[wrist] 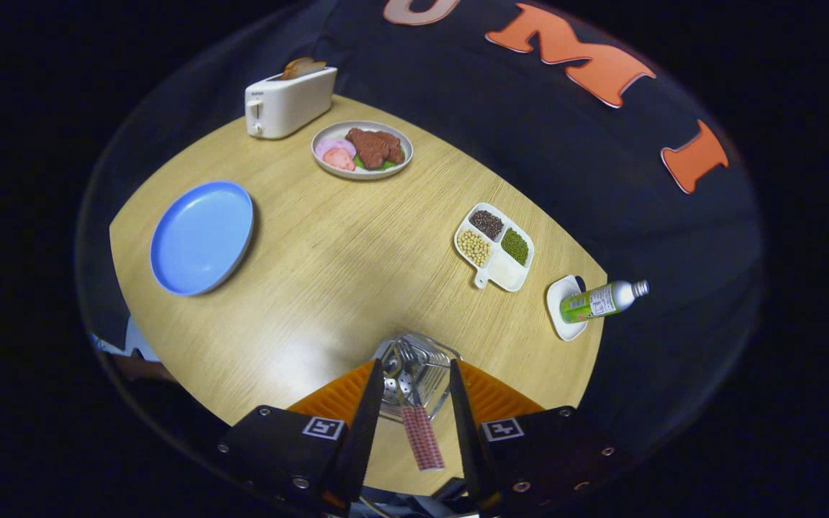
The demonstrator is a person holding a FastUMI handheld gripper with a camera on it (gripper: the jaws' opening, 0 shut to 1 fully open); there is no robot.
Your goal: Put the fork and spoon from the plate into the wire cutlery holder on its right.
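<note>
The wire cutlery holder (419,354) stands on the wooden table (328,288), right below me and between the tips of my gripper (414,368). A red-checked utensil handle (423,437) sticks up out of the holder toward me, in the gap between my fingers. The fingers stand apart and the handle touches neither of them, so the gripper is open. I cannot tell whether it is the fork or the spoon, and the holder's contents are hard to make out. The blue plate (202,237) lies far off to the left with nothing on it.
A white toaster (288,101) with bread and a plate of food (362,149) stand at the table's far side. A divided dish of beans (495,246) and a green bottle (601,301) lying on a small white dish (562,316) are to the right.
</note>
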